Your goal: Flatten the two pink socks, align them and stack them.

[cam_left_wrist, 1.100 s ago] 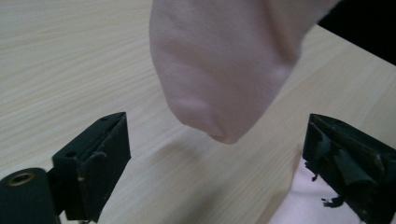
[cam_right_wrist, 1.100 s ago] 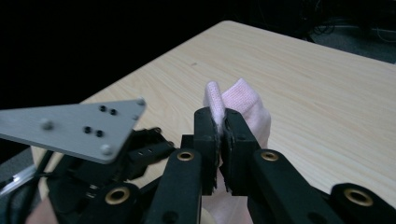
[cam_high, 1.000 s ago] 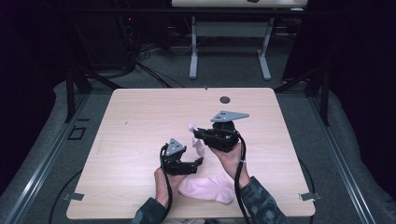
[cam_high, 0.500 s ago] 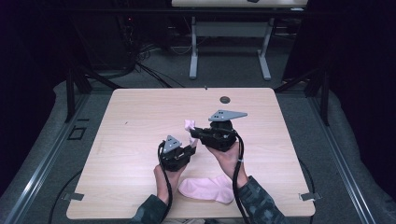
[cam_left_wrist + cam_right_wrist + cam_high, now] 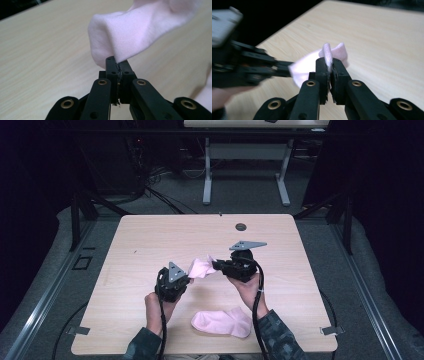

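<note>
We see the left gripper (image 5: pixel 187 279) with its fingers (image 5: pixel 111 75) pressed together on one end of a pink sock (image 5: pixel 202 267), the cloth bulging up and away from the tips. The right gripper (image 5: pixel 216 265) has its fingers (image 5: pixel 322 75) closed on the other end, a ribbed edge of the sock standing up between the tips. The sock hangs between the two pairs of fingers, lifted off the surface (image 5: pixel 150 240). In the right gripper view the left gripper sits just beyond the fingers, blurred, its tips meeting the cloth. A second sock (image 5: pixel 222 322) lies flat on the surface, nearer the person than both pairs of fingers and between the two forearms. In the left gripper view a pink patch at the right edge is cut off and we cannot tell which sock it is. How much cloth lies inside either grip is hidden by the fingers
</note>
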`<move>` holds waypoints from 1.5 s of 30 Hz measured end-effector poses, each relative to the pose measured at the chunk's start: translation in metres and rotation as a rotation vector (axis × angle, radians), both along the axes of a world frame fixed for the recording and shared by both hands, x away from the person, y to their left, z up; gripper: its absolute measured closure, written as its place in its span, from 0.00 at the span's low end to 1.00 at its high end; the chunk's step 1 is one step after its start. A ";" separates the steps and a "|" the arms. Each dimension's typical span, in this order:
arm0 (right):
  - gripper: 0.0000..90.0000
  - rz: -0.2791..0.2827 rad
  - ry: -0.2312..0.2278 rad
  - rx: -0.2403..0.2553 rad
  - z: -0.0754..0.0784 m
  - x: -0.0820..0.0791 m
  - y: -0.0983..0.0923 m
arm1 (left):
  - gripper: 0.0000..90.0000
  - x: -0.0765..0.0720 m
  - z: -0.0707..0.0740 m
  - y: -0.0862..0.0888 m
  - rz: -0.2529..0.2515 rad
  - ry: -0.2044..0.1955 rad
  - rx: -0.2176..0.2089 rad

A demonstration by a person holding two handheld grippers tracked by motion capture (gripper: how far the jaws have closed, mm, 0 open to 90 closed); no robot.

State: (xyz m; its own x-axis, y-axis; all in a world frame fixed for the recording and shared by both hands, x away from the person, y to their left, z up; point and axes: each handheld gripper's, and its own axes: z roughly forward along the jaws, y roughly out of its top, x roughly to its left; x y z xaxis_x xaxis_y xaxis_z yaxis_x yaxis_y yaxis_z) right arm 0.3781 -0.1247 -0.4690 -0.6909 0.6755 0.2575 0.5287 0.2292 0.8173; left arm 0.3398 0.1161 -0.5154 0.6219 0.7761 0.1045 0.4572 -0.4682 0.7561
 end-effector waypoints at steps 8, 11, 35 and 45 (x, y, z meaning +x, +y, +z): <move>0.94 -0.048 0.139 -0.195 -0.065 0.006 -0.012 | 0.81 0.002 -0.029 -0.027 -0.140 0.161 0.052; 0.93 -0.058 0.172 -0.225 -0.078 0.003 -0.026 | 0.62 0.004 -0.029 -0.025 -0.133 0.188 0.005; 0.52 -0.138 0.150 -0.293 -0.077 -0.007 -0.070 | 0.39 0.044 -0.037 0.003 0.032 0.307 -0.054; 0.59 -0.092 0.133 -0.343 -0.082 0.002 -0.056 | 0.48 0.053 -0.046 -0.011 0.021 0.338 -0.003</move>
State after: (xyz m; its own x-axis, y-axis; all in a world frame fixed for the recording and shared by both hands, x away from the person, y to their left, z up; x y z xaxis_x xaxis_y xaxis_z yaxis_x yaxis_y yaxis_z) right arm 0.3801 -0.1803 -0.5513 -0.5988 0.7959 0.0887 0.6561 0.4241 0.6242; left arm 0.3932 0.1054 -0.5610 0.6046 0.7892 -0.1077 0.6921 -0.4536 0.5614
